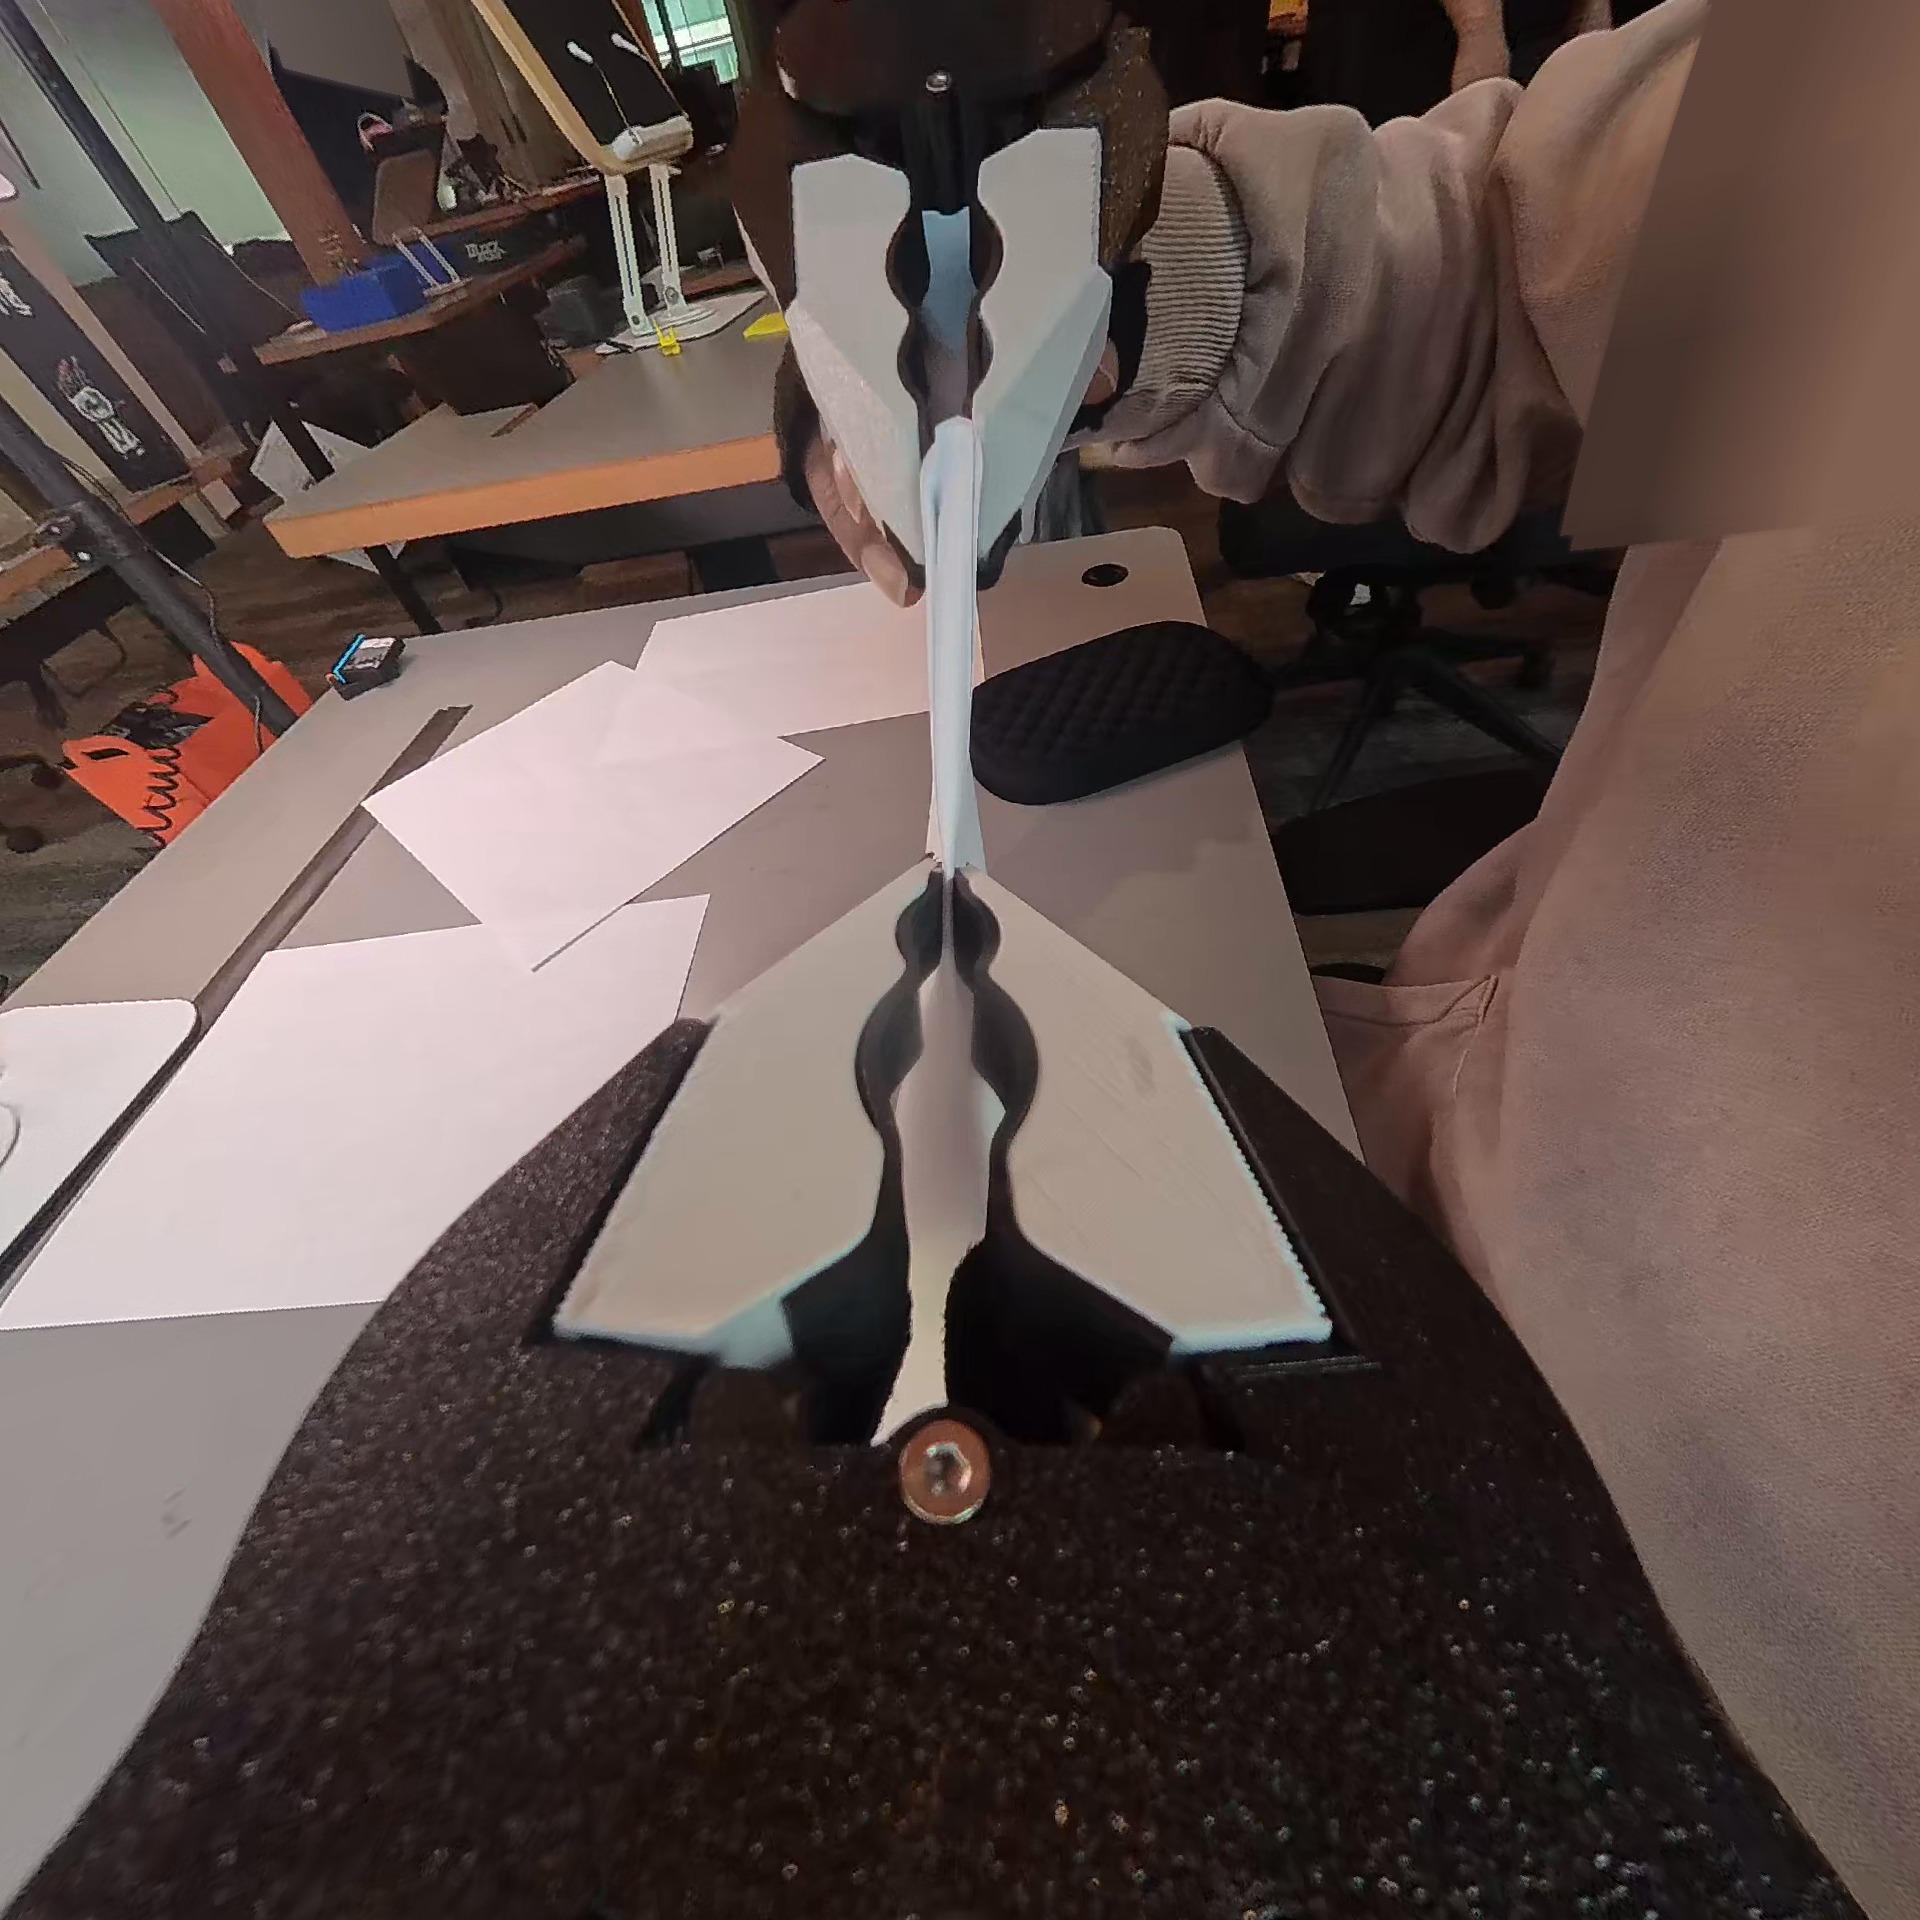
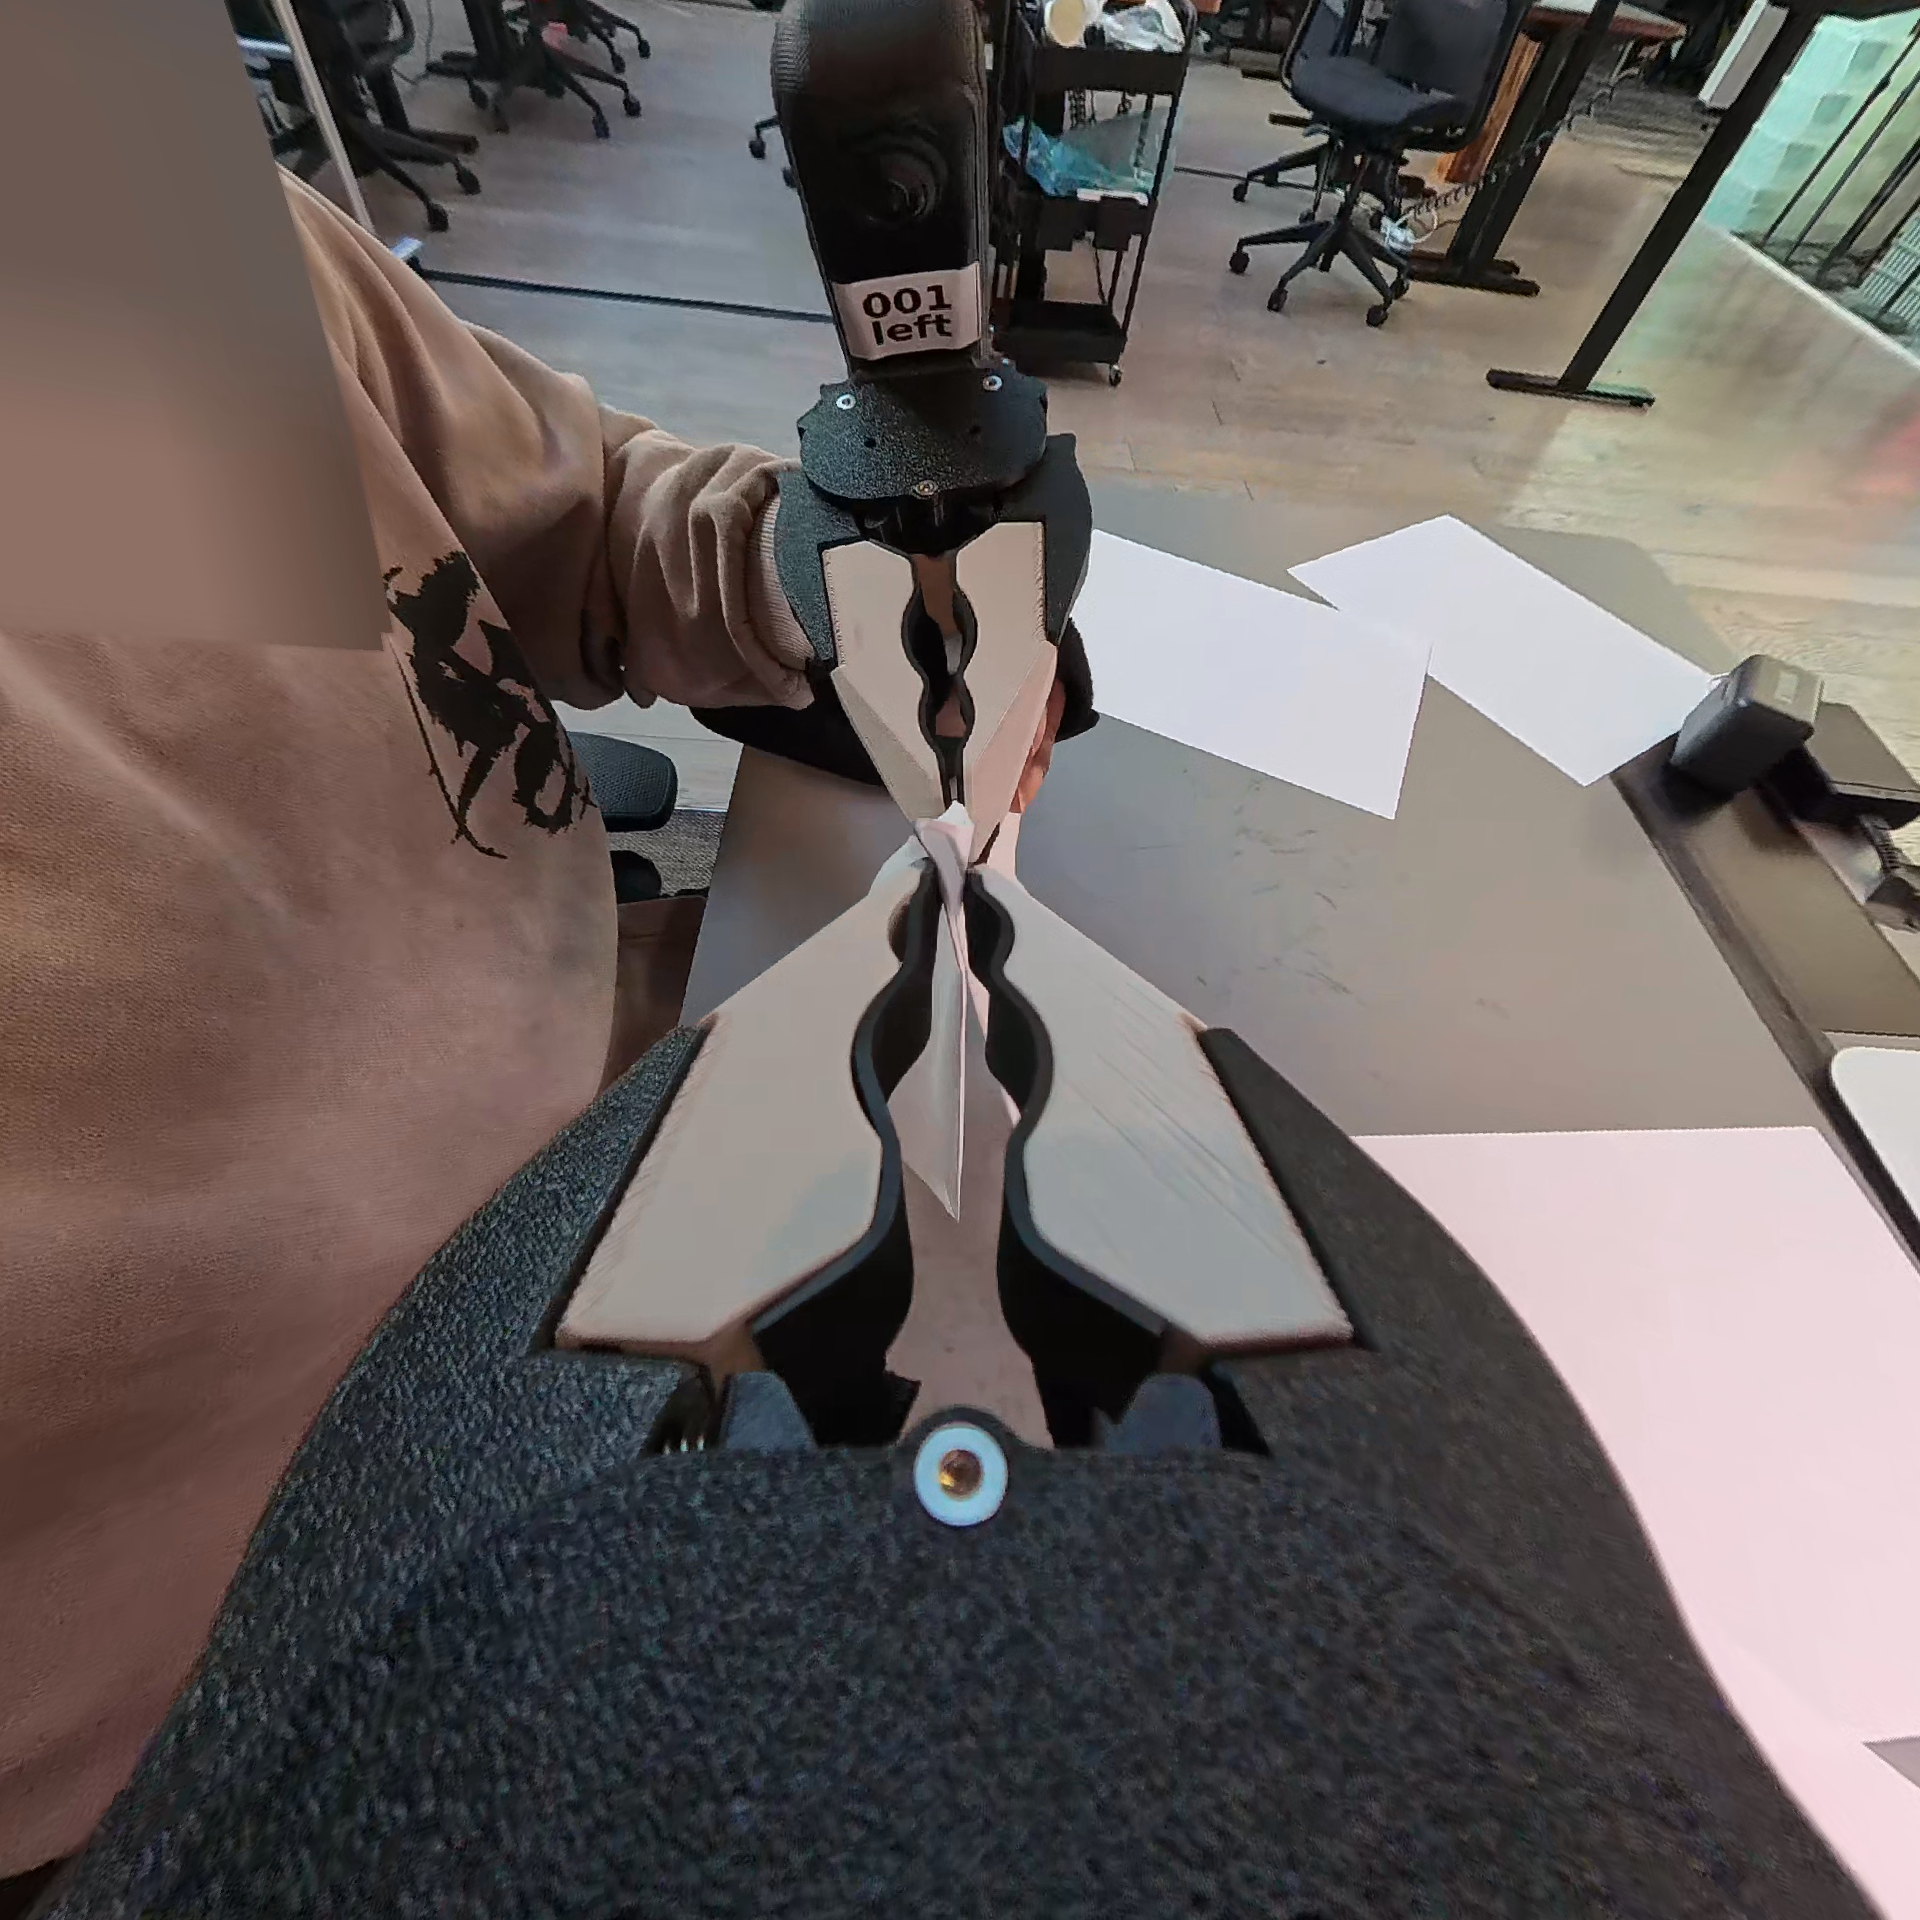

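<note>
A folded piece of white paper is stretched between my two grippers above a grey table. My left gripper is shut on one end of it. My right gripper faces it and is shut on the other end, with a hand in a beige sleeve behind it. In the right wrist view, the paper lies pinched inside my right gripper, and the left gripper grips its crumpled end tip to tip, very close.
Several flat white sheets lie on the table. A black textured pad sits at its far edge, and small black devices sit at the sides. The person's beige-clad torso is close. Office chairs and desks stand beyond. There is about 6 centimeters between the tips of the two grippers.
</note>
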